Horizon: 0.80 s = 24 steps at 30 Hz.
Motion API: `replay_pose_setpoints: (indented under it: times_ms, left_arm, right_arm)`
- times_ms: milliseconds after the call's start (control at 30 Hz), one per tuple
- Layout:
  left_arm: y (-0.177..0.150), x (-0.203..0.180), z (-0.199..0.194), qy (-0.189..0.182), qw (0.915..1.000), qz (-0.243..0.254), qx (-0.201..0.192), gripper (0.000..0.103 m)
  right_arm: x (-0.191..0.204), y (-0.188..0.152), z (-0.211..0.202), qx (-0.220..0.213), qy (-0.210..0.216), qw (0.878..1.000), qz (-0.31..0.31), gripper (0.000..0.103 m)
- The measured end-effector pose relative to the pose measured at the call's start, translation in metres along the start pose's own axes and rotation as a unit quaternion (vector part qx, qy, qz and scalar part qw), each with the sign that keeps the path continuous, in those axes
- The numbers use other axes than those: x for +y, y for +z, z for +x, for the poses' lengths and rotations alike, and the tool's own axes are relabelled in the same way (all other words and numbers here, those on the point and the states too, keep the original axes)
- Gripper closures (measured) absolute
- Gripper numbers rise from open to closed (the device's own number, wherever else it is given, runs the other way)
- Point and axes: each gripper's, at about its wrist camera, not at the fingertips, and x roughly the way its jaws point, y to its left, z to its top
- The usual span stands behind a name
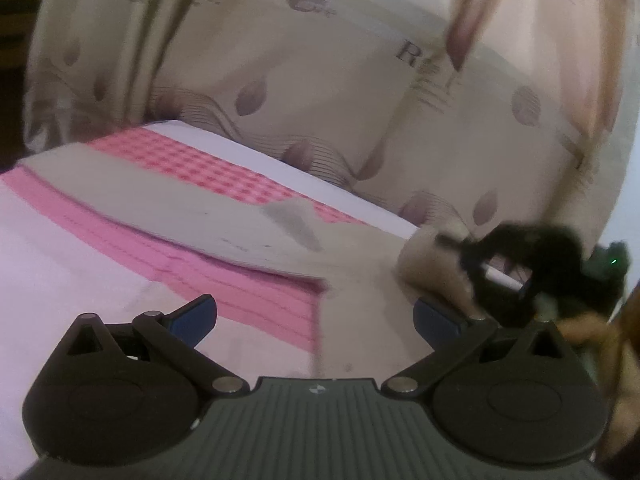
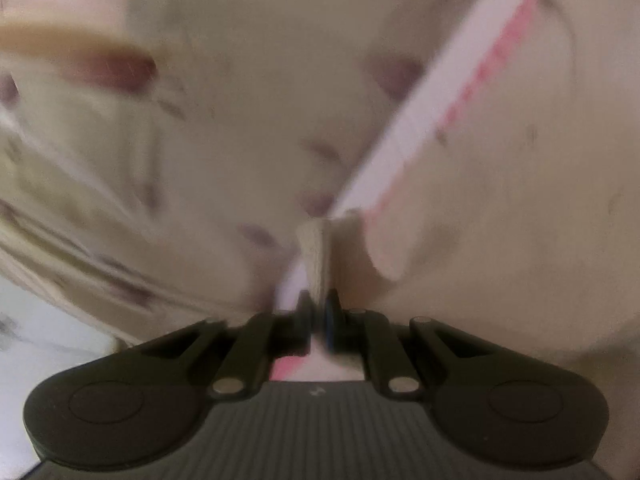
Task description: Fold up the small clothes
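Note:
A beige small garment (image 1: 192,200) lies flat across a pink and white sheet (image 1: 240,292). My left gripper (image 1: 314,320) is open and empty, low over the garment's near edge. My right gripper (image 2: 319,312) is shut on a pinched fold of the beige garment (image 2: 318,256). It also shows blurred at the right of the left wrist view (image 1: 520,264), lifting a corner of the garment (image 1: 436,268). The right wrist view is blurred by motion.
A beige curtain with brown leaf prints (image 1: 320,92) hangs behind the bed. A pink checked band (image 1: 200,164) and the white edge of the sheet (image 1: 280,168) run along the far side.

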Motion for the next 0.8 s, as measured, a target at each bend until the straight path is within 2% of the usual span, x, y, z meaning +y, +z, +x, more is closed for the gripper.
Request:
replay_pose_setpoints:
  times_ms: [67,133,167,200,233,300,367,467,500,533,567,600,633,667,700,767,800]
  left_arm:
    - [0.002,0.010,0.001,0.003,1.0000,-0.009,0.002,0.000]
    - [0.005,0.017,0.003,0.000,0.9998,-0.020,0.005,0.000]
    - [0.007,0.020,0.004,-0.002,0.9997,-0.023,0.007,0.000]
    - [0.008,0.022,0.005,-0.004,0.9997,-0.024,0.009,0.000]
    - [0.010,0.023,0.007,-0.006,0.9996,-0.023,0.012,0.000]
    - [0.012,0.025,0.009,-0.011,0.9997,-0.018,0.015,0.000]
    - [0.011,0.027,0.008,-0.008,0.9998,-0.004,0.016,0.000]
    - [0.013,0.033,0.009,0.013,0.9996,0.017,0.018,0.000]
    - [0.015,0.038,0.008,0.017,0.9995,0.017,0.018,0.000]
    - [0.017,0.047,0.007,0.023,0.9995,0.012,0.016,0.000]
    - [0.020,0.055,0.005,0.030,0.9995,0.002,0.012,0.000]
    - [0.023,0.066,0.003,0.040,0.9991,-0.010,0.007,0.000]
    - [0.028,0.079,0.001,0.051,0.9984,-0.024,0.002,0.000]
    - [0.033,0.091,-0.001,0.058,0.9976,-0.038,0.001,0.000]
    - [0.038,0.103,-0.003,0.058,0.9970,-0.052,-0.002,0.000]
    - [0.051,0.129,-0.009,0.065,0.9953,-0.072,-0.008,0.000]
    - [0.057,0.140,-0.011,0.076,0.9943,-0.074,-0.007,0.000]
  right_arm:
    - [0.001,-0.009,0.014,0.015,-0.019,0.999,-0.027,0.093]
    - [-0.001,-0.016,0.020,0.043,-0.031,0.997,-0.050,0.088]
    - [-0.001,-0.018,0.018,0.054,-0.035,0.996,-0.059,0.079]
    - [0.000,-0.020,0.009,0.059,-0.035,0.995,-0.067,0.067]
    - [-0.001,-0.022,-0.005,0.055,-0.036,0.995,-0.080,0.060]
    - [-0.001,-0.026,-0.033,0.045,-0.055,0.990,-0.121,0.032]
    - [0.001,-0.025,-0.056,0.038,-0.093,0.979,-0.177,0.029]
    - [-0.001,-0.027,-0.096,0.020,-0.164,0.949,-0.268,0.030]
    - [-0.002,-0.028,-0.109,0.011,-0.194,0.933,-0.302,0.028]
    - [0.000,-0.031,-0.118,0.003,-0.222,0.916,-0.333,0.026]
    - [-0.002,-0.035,-0.126,-0.005,-0.255,0.893,-0.371,0.020]
    - [-0.006,-0.040,-0.129,-0.012,-0.292,0.864,-0.409,0.016]
    - [-0.010,-0.044,-0.130,-0.015,-0.321,0.843,-0.432,0.015]
    - [-0.016,-0.046,-0.130,-0.014,-0.343,0.829,-0.440,0.015]
    - [-0.024,-0.047,-0.131,-0.007,-0.357,0.826,-0.436,0.014]
    - [-0.033,-0.045,-0.135,-0.018,-0.355,0.843,-0.403,0.007]
    - [-0.034,-0.045,-0.135,-0.022,-0.358,0.845,-0.397,0.006]
